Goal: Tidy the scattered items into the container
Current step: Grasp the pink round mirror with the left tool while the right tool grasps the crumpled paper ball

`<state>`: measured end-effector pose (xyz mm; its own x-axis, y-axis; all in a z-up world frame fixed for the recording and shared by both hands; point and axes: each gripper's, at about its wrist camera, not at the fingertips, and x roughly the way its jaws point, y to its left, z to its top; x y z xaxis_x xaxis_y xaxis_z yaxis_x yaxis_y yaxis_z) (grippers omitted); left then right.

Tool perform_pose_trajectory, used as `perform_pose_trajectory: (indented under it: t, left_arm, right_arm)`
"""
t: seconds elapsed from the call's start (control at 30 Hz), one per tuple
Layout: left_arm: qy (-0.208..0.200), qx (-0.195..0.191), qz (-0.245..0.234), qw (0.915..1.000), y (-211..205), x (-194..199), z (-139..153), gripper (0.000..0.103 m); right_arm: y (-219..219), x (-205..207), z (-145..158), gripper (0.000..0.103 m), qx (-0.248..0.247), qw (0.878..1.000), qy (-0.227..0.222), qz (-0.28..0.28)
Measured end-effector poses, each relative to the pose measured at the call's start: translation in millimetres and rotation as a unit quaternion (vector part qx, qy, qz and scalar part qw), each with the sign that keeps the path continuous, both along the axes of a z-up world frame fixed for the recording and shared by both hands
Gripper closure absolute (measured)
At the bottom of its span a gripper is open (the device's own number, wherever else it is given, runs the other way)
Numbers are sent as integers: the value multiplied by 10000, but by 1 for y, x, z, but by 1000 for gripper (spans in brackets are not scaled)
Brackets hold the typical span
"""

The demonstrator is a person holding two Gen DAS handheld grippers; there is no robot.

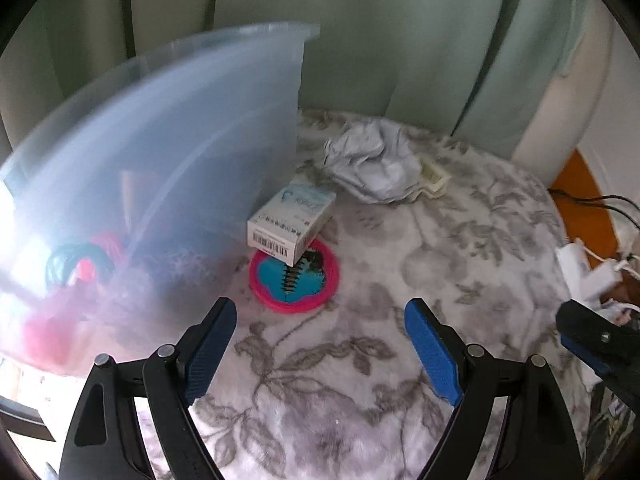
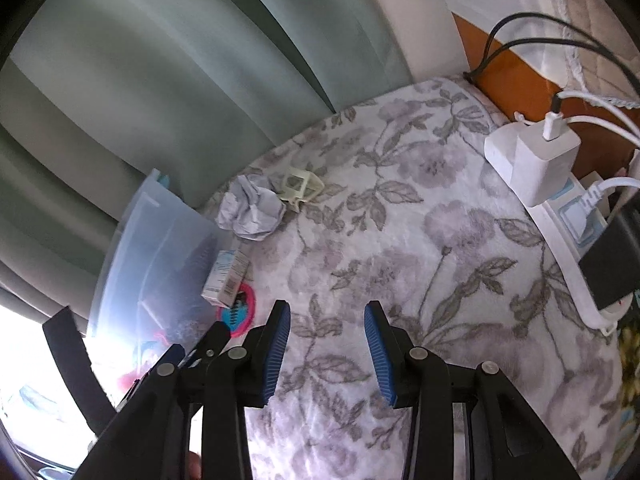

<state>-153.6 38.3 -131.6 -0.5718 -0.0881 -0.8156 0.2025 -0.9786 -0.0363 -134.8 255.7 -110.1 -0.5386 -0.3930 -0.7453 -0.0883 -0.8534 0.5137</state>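
Observation:
A translucent plastic container stands on the left with pink and teal items inside. Against its wall leans a small white barcoded box, resting on a pink round disc with a blue centre. Behind them lie crumpled grey paper and a cream plastic clip. My left gripper is open and empty, hovering just in front of the disc. My right gripper is open over bare blanket, with nothing between its blue pads. From there the box, disc, paper and clip are to the left.
Everything sits on a floral fleece blanket. A white power strip with a charger and cables runs along the right edge beside an orange board. Green curtains hang behind.

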Motion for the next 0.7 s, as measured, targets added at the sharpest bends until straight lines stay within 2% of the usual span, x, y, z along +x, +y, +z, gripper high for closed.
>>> perform_pose_trajectory:
  t: [0.27,0.57,0.7]
  left_arm:
    - [-299,68,586,9978,-17,-24,-30,17]
    - [-494,85,782,9957,-25,-42,-50,17]
    - [-450,72,768,9960,-26,-45,-52,17]
  right_arm:
    - [-6,-23,-17,61,99,9996,-193,174]
    - [-22,-52,-25,61,196,9983,-200,511]
    - [-36,-72,-24,61,237,9967,-126,770]
